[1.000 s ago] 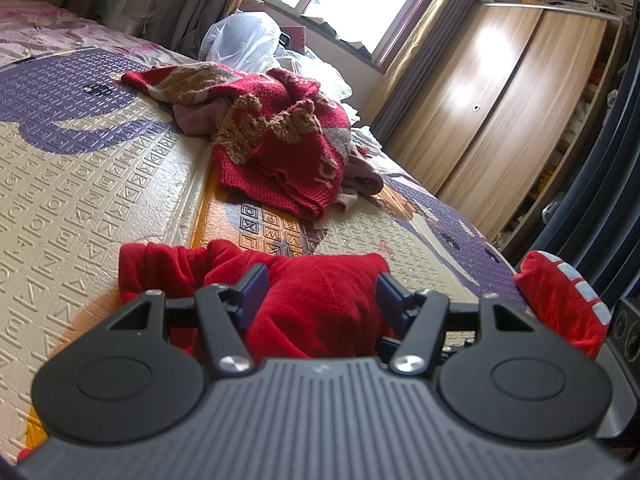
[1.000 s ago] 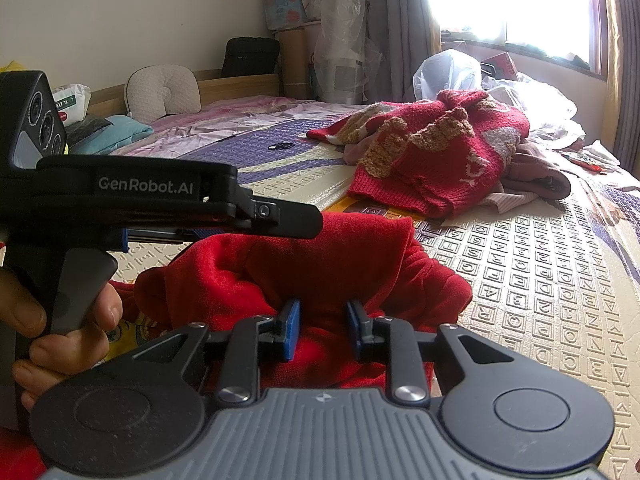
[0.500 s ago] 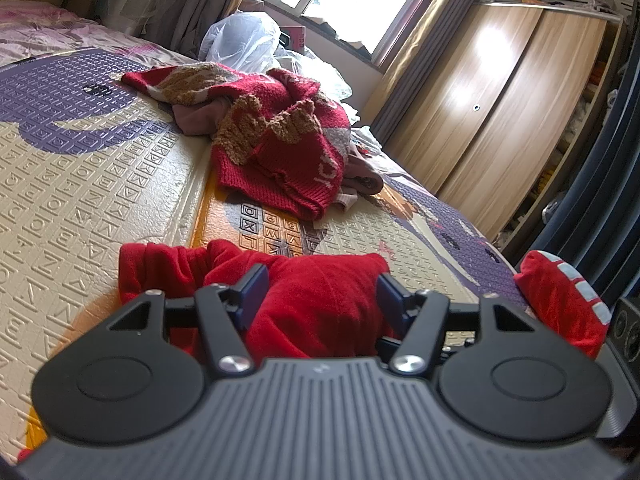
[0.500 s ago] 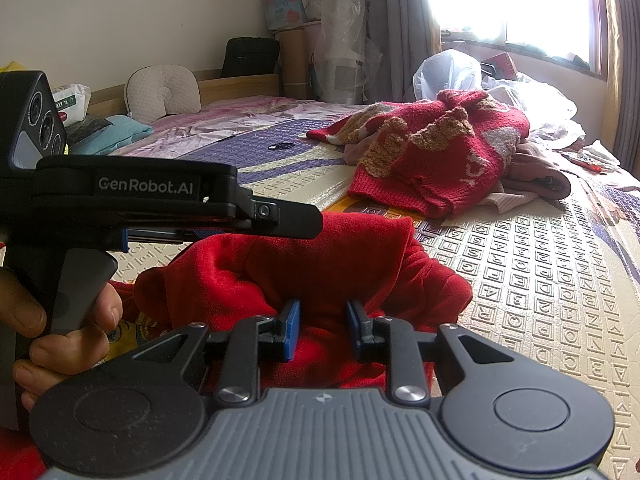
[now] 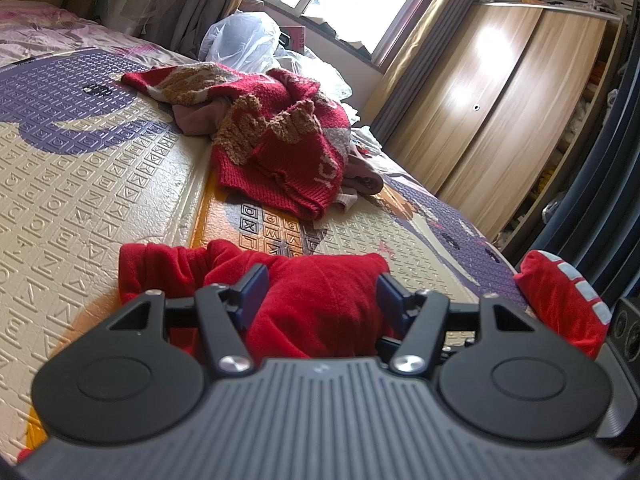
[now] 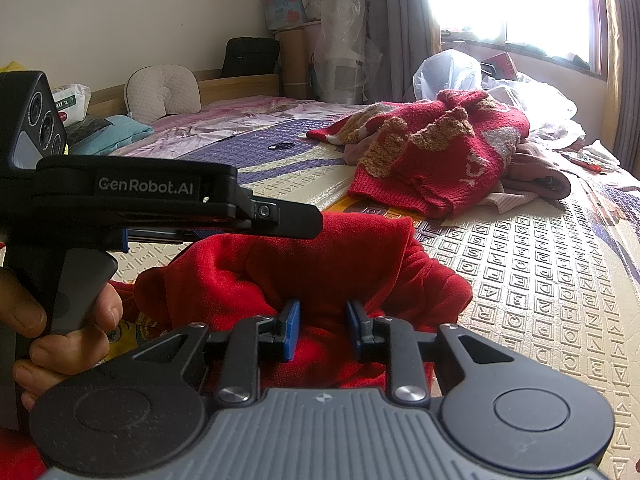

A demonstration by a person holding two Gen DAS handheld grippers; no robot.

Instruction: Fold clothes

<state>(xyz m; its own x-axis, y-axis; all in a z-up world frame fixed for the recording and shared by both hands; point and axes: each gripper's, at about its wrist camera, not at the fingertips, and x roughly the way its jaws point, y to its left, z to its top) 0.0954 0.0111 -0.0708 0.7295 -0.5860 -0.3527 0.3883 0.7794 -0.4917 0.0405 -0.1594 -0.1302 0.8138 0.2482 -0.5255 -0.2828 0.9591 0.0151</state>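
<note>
A: A bedroom is shown, with a bright window (image 6: 516, 0) at the upper right of the right wrist view and a wooden wardrobe (image 5: 500, 112) at the right of the left wrist view. A bed is covered by an embossed play mat (image 5: 80, 184) in cream and purple.

B: Where is the task's garment seen?

A: A red fleece garment (image 6: 312, 276) is bunched on the mat at the lower centre of both views. A second pile, a red knitted sweater (image 5: 280, 140) with tan trim, is seen further back, at the centre of the left wrist view, well apart from the fleece.

B: How are the jaws set?

A: The left gripper (image 5: 320, 296) is held about half open, and a thick fold of the fleece is bracketed between its blue pads. Whether the pads press on it cannot be told. The right gripper (image 6: 320, 326) is narrowed much further, and a ridge of the fleece is pinched between its jaws.

B: Is a person visible?

A: A hand (image 6: 52, 332) is seen at the lower left of the right wrist view, wrapped around the left gripper's handle.
</note>
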